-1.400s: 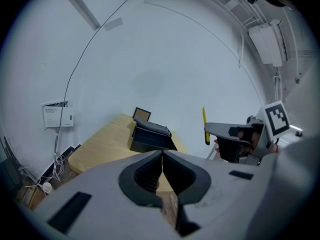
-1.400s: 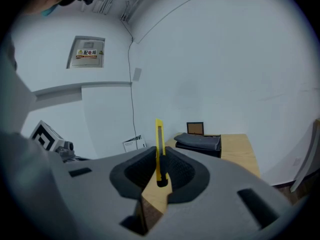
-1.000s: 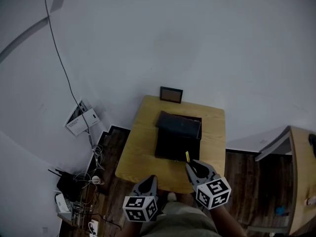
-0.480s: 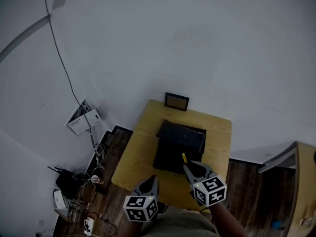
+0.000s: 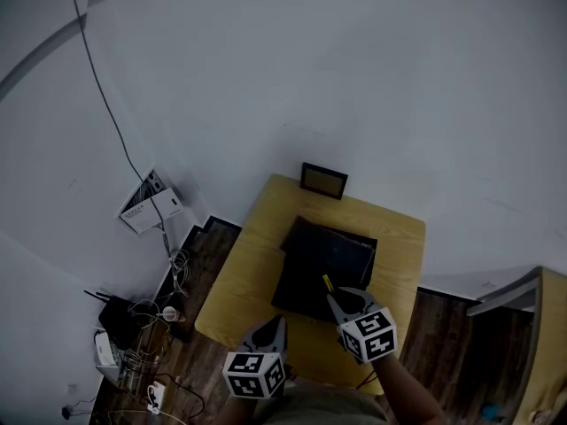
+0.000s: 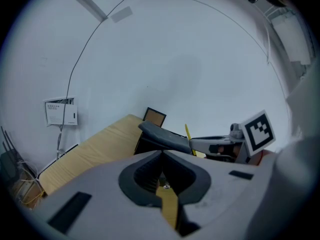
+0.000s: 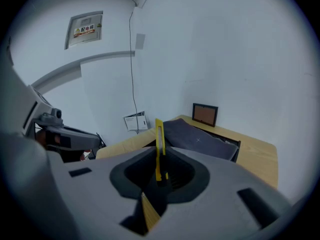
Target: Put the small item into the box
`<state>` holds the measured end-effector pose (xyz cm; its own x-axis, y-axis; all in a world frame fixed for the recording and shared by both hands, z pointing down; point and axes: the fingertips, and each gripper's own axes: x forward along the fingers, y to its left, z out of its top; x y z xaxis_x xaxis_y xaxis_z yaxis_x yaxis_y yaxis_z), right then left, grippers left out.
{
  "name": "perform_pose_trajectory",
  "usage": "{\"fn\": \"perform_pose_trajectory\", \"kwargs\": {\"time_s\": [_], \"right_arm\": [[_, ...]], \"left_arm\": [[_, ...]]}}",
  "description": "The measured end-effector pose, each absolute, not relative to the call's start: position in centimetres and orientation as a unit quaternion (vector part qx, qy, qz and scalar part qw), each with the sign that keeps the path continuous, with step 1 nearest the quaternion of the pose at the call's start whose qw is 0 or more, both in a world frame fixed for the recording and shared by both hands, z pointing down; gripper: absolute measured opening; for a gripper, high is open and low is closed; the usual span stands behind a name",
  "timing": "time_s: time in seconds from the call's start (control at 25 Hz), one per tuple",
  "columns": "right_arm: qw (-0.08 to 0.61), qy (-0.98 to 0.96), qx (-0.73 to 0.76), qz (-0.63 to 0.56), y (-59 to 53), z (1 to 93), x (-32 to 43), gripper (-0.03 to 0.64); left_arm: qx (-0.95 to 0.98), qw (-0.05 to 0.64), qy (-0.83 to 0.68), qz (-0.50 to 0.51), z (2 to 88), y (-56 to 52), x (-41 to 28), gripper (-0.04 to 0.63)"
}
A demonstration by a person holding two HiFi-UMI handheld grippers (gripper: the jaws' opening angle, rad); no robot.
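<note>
Two tongs are in play, one per hand, and each carries one cube with square markers. There is one wooden tabletop [image 5: 237, 277] pushed against a pale wall. On it stands one dark box [image 5: 330, 253], with a dark lid lying tilted across its top. One small dark-framed picture [image 5: 323, 181] leans upright at the far edge, just behind the box. The task's thing is also single: one slim yellow item [image 7: 159, 140], a narrow flat strip.

The right tongs [image 5: 335, 296] are clenched on that yellow item. In the right gripper view the strip stands upright in the slot between the jaws, its lower part pinched by the pads. Its upper part sticks out past the tips. From the head view the item pokes forward from the tips over the near part of the box. It is above the dark lid and not inside the box.

The left tongs [image 5: 276, 320] have their jaws pressed together with nothing between them. They hang over the near edge of the tabletop, to the left of the box's near corner. In the left gripper view the yellow item shows off to the right, beyond the left tips and clear of them. It sits at the end of the right tongs, beside the box.

Low on the wall to the left hangs one white panel [image 5: 149, 207], above a tangle of cables [image 5: 168, 308] on the dark floor.
</note>
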<state>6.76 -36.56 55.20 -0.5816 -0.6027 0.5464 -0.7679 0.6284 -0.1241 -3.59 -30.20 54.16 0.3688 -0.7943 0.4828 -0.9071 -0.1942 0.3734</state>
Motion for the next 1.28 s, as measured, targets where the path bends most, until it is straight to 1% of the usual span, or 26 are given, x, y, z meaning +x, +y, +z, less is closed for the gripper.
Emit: {"fn": "perform_pose_trajectory", "kwargs": {"time_s": [0.6,1.08,1.28], "right_arm": [[0.349,-0.855,0.338,0.181,-39.1,64.2,5.0,0.049],[0.428,-0.83,0.302,0.191,-39.3,68.8,3.5,0.049],[0.441,-0.818,0.304,0.208,-39.4,70.0,3.8,0.049]], "left_arm": [[0.761,0.317,-0.555,0.107,55.6,-30.7,-3.2,0.003],[0.759,0.315,-0.559,0.113,55.9,-30.1,-3.8,0.003],[0.758,0.313,-0.563,0.107,55.5,-30.0,-4.0,0.003]]}}
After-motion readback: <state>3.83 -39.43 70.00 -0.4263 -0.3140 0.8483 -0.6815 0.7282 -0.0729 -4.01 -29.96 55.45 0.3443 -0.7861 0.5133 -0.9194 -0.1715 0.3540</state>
